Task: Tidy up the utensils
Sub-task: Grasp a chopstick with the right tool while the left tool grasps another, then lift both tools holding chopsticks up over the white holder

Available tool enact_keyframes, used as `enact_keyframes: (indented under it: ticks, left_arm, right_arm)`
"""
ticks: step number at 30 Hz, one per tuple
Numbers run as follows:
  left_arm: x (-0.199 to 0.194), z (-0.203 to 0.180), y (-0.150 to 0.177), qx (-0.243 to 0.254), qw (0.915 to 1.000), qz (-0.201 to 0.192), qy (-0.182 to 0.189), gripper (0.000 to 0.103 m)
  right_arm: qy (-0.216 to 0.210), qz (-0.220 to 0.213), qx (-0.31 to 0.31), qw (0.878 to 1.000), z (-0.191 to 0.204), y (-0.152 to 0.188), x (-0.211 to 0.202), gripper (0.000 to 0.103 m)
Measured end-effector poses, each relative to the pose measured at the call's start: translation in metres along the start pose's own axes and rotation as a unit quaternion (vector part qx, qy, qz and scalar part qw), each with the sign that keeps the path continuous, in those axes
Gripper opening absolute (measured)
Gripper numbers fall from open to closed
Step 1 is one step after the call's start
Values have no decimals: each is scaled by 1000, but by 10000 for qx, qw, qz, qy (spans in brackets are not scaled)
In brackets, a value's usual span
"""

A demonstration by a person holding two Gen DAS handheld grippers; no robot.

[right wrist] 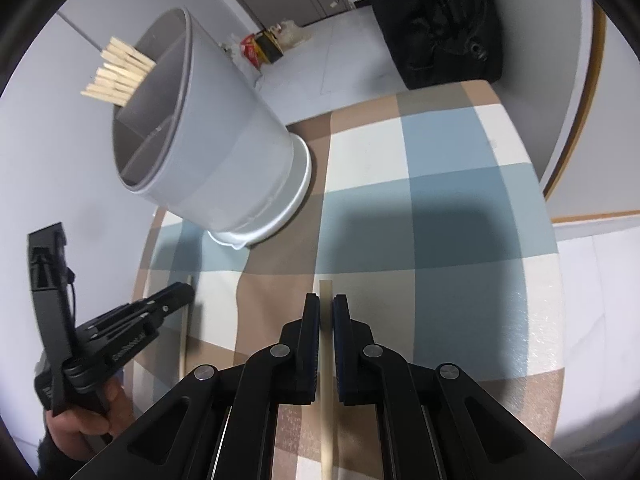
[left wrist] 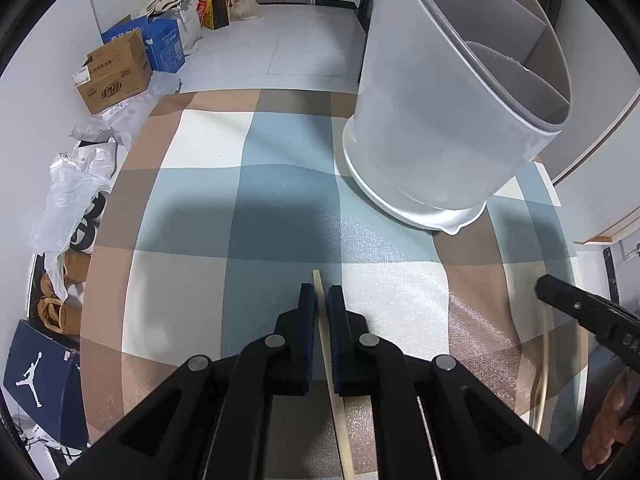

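Left hand-held gripper (left wrist: 321, 300), seen in the left wrist view at 6 o'clock, pads closed on a wooden chopstick (left wrist: 334, 380); the stick's tip pokes out just past the fingertips toward 12 o'clock, over the checked tablecloth (left wrist: 192, 216) on the table. No earlier view given, so only the closed grip is told. Grey utensil holder (left wrist: 440, 120) stands on the cloth at 1 o'clock of that gripper, well apart, inner dividers visible, white base ring touching the cloth.

Right wrist view: right hand-held gripper (right wrist: 326, 308) at 6 o'clock, jaws nearly together and clamped on a second chopstick (right wrist: 326, 400), tip sticking out a little beyond the pads. Same holder sits at 10 o'clock here, a bunch of chopsticks (right wrist: 118, 76) standing in its far compartment, ends above the rim.

The left gripper also shows at 8 o'clock in this view, a person's hand (right wrist: 92, 416) around its handle. Black bag (right wrist: 436, 20) at 1 o'clock past the table edge. Cardboard boxes (left wrist: 116, 72) on the floor at 10 o'clock in the left wrist view, shoe box (left wrist: 40, 380) at 8 o'clock.
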State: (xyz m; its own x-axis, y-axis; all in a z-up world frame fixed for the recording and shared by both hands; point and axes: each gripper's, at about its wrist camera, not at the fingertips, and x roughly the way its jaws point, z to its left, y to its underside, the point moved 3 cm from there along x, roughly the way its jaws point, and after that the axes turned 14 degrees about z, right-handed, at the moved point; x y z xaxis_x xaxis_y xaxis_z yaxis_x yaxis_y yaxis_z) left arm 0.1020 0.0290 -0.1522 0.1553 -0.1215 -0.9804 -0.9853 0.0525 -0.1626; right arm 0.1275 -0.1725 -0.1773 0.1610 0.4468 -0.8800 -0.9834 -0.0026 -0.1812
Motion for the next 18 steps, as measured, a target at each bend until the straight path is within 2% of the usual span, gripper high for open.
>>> enact_keyframes:
  ticks: [9,15,18]
  left_arm:
    - [-1,-5,1,160,9998,53,-45,2]
    - [-2,3,-1,19,9999,91,138,2]
    - [-2,4,-2,31,9998,66,175,2]
  right_arm:
    - [495,575,-364,9965,10,-14,12,9]
    - [894,1165,-782,9861,20,-26,17,8]
    - [1047,1291,-992,9811,23,-30,19,6]
